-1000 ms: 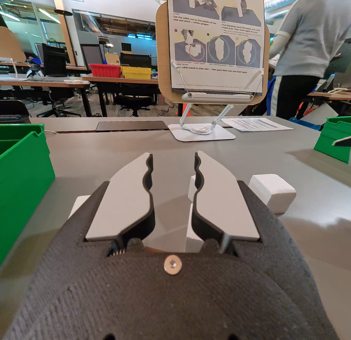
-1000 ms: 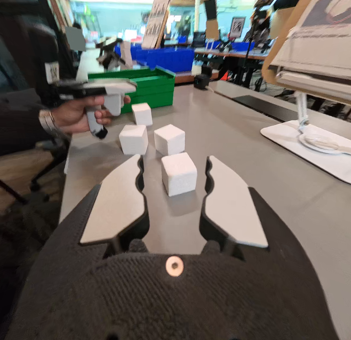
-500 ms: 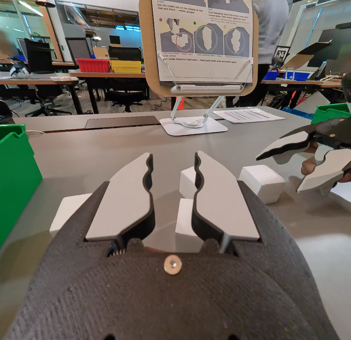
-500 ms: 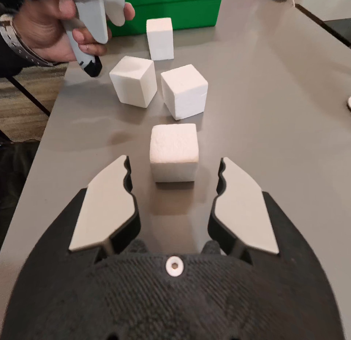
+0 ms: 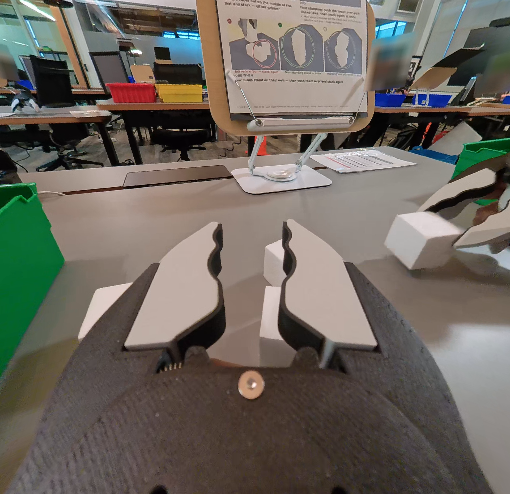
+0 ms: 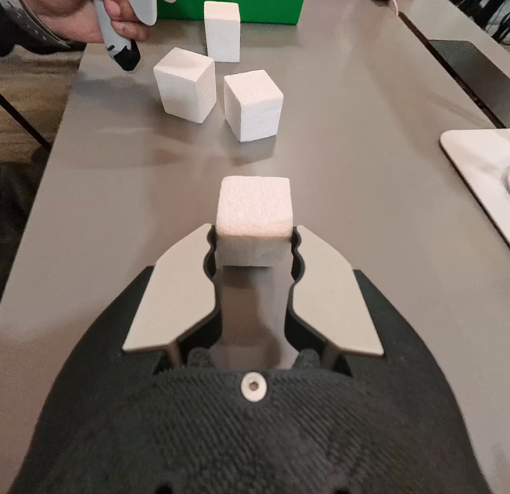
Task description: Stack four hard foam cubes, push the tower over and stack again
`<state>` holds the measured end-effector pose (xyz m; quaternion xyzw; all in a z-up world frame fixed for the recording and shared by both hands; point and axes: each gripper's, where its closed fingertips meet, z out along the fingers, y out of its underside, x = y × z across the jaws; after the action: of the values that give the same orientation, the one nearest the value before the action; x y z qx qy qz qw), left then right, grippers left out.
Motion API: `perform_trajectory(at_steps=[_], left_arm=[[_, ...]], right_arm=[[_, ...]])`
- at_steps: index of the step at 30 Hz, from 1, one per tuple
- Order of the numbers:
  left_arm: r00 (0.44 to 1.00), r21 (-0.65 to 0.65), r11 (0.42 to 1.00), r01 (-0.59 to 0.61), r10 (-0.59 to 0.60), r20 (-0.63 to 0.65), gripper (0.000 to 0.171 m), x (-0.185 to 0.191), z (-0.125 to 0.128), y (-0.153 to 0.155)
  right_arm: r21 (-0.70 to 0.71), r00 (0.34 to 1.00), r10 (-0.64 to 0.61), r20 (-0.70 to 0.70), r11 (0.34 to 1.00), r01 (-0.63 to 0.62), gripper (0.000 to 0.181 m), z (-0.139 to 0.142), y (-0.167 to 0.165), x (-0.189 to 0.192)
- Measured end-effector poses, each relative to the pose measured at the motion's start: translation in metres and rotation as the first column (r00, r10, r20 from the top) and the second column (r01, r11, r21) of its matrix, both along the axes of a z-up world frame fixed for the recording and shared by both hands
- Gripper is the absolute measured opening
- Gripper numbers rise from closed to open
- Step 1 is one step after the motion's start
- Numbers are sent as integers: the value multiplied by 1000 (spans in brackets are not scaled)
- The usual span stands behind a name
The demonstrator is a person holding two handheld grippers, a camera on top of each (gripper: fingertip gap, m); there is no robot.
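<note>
Four white foam cubes are on or above the grey table (image 6: 358, 204). In the right wrist view my right gripper (image 6: 252, 232) is shut on the nearest cube (image 6: 254, 204) and holds it slightly above the table. Three more cubes stand beyond it: a left one (image 6: 185, 84), a right one (image 6: 252, 105) and a far one (image 6: 222, 30). In the left wrist view my left gripper (image 5: 251, 229) is open and empty. Three cubes are partly hidden behind its fingers: (image 5: 271, 262), (image 5: 269, 323), (image 5: 102, 306). The right gripper (image 5: 469, 213) holds its cube (image 5: 416, 237) at the right.
A stand with an instruction sheet has its white base (image 5: 287, 177) at the table's far side. Green bins stand at the left (image 5: 22, 260) and right (image 5: 480, 155) ends. A hand holds the left gripper's handle (image 6: 121, 33) near the table's front edge. Spacing between my two grippers at the tips: around 25 cm.
My right gripper moved forward around the nearest cube, shut on it and raised it off the table. My left gripper stayed open in about the same place.
</note>
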<state>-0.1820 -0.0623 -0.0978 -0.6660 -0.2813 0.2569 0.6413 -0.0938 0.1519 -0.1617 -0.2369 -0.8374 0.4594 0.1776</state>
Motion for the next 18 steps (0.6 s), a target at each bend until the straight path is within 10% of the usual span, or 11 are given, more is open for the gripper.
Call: perform_trajectory(at_steps=[18], left_arm=[[1000, -2, 1000, 16, -16, 20, 42, 0, -3, 3]], right_arm=[[-7, 990, 106, 88, 994, -106, 53, -22, -13, 12]])
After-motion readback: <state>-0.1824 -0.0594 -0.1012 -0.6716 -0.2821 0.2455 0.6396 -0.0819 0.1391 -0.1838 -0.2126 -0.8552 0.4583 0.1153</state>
